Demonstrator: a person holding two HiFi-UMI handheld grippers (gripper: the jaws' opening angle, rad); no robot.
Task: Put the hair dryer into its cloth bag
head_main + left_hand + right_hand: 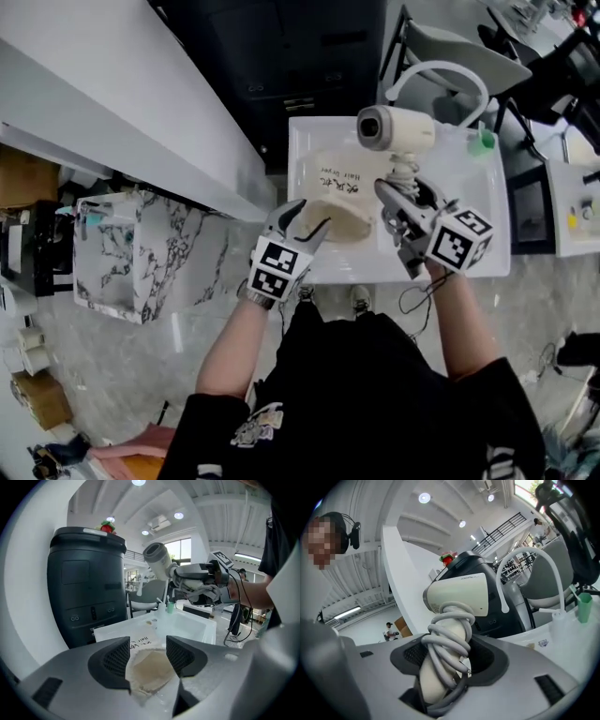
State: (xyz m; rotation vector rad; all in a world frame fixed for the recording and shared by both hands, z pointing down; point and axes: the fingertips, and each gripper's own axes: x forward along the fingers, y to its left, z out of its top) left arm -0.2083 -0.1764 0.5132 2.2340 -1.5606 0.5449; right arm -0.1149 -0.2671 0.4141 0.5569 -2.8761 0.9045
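The white table bears the beige bag, hand-lettered "Hair Dryer". The dryer is held above the table just past the bag. Its side print is too small to read. The right gripper clamps its cord-wrapped handle. The left gripper has its jaws apart at the bag's near edge.

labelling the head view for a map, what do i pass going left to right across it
marble-patterned white cabinet → left tool → beige cloth bag → white hair dryer held by the right tool → small green cup
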